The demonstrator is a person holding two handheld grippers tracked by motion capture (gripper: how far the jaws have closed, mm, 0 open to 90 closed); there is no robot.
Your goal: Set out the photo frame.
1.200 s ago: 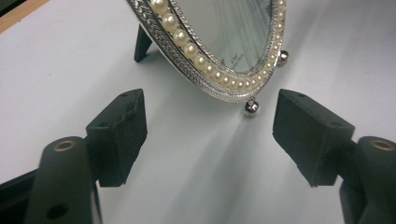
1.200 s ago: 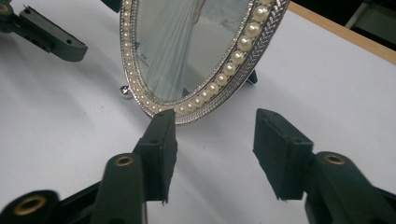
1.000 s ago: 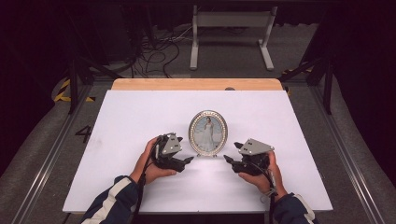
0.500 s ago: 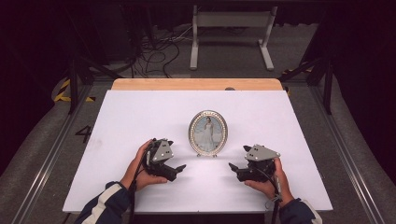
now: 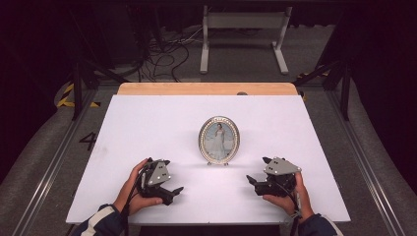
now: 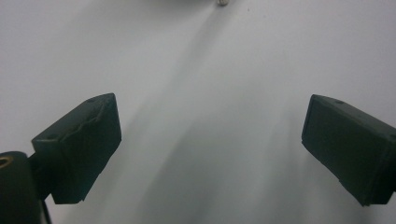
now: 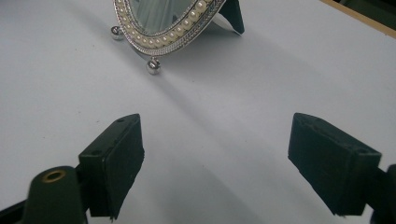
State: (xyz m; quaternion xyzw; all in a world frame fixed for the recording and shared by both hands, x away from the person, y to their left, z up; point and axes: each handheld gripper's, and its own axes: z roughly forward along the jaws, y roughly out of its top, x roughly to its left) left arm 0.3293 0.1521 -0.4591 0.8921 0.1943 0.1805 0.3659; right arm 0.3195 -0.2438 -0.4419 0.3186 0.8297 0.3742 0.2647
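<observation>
Photo frame (image 5: 219,140) stands upright at frame centre on table (image 5: 147,123). Left gripper (image 5: 169,189) and right gripper (image 5: 253,182) sit lower left/right, fingers just opened, nothing between. Looks released; next: retreat without nudging it.

White table (image 5: 147,123) with wooden far edge — tangled cables (image 5: 162,51) and white stand (image 5: 243,29) beyond

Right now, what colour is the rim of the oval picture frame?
Silver, set with a row of pearl-white beads. The picture frame shows this best in the right gripper view.
</observation>
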